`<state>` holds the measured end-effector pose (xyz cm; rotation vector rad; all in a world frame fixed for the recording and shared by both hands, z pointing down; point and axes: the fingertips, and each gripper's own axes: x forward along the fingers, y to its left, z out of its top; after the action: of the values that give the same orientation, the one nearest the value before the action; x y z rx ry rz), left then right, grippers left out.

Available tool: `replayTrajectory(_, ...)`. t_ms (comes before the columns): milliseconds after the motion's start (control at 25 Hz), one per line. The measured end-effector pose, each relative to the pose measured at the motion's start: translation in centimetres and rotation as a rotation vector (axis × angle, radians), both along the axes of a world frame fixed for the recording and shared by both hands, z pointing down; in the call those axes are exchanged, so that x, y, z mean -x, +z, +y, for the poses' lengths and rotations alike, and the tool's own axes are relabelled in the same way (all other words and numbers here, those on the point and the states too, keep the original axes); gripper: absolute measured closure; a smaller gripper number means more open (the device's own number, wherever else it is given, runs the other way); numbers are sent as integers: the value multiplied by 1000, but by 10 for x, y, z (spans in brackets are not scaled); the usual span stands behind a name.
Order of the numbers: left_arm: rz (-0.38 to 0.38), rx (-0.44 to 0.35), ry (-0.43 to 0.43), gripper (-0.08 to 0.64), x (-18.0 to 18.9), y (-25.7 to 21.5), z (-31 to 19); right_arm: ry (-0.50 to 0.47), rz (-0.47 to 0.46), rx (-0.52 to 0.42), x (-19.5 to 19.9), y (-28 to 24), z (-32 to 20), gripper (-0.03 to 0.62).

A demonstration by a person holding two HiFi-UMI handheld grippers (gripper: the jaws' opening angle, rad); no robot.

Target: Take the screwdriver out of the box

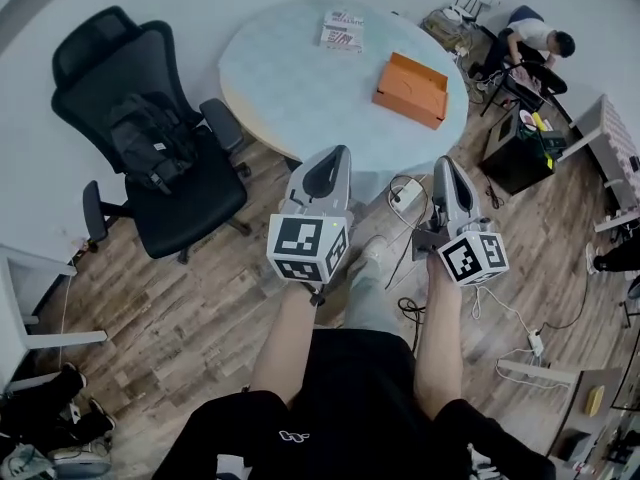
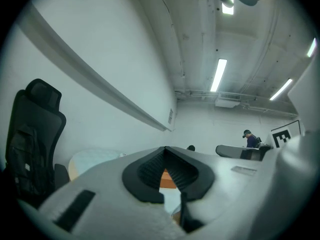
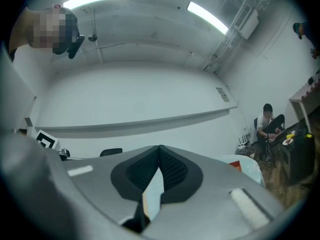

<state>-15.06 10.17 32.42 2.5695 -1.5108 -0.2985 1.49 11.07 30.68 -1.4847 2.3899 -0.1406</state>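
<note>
The orange box (image 1: 410, 88) sits closed on the right half of the round pale-topped table (image 1: 290, 78). No screwdriver shows in any view, so it is presumably inside the box. In the head view the box lies at about 1 o'clock from the left gripper (image 1: 335, 156) and at about 11 o'clock from the right gripper (image 1: 448, 166). The right gripper looks a little nearer to it. The box's long axis runs roughly from 10 to 4 o'clock, with one long side wall turned toward the person. Both grippers hang short of the table's near edge, above the wooden floor, and both are well apart from the box. Each gripper's own view shows its jaws pressed together at the tips with nothing pinched between them. In the left gripper view a slice of the orange box shows through the notch below the tips. The tabletop between the near edge and the box looks bare. A booklet (image 1: 342, 30) lies at the table's far rim, at 12 o'clock and away from the likely approach. A black office chair (image 1: 200, 203) carrying a backpack (image 1: 150, 143) stands at 9 o'clock from the left gripper. Loose cables (image 1: 405, 203) lie on the floor under the grippers, and a seated person (image 1: 535, 38) is at 2 o'clock, well off. My judgement is that the box must be opened before anything can be lifted out
</note>
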Motion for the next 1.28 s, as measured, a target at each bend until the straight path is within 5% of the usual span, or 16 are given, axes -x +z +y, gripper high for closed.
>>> replayTrajectory(320,-52,73,-95,557,-28,28,-152,59,-46,-5,-83,10,-157,584)
replayTrajectory(560,-156,57,-65,557,-116,0,-270,44,-88,-16,-153,-3,-283,584)
replayTrajectory(880,-195,30,5,557,-208,-9,-358,74,-68,-51,-230,-15,-375,584)
replayTrajectory(1280,-177,163,19,557,-204,45,-423,23,-1,68,-207,29,-446,583)
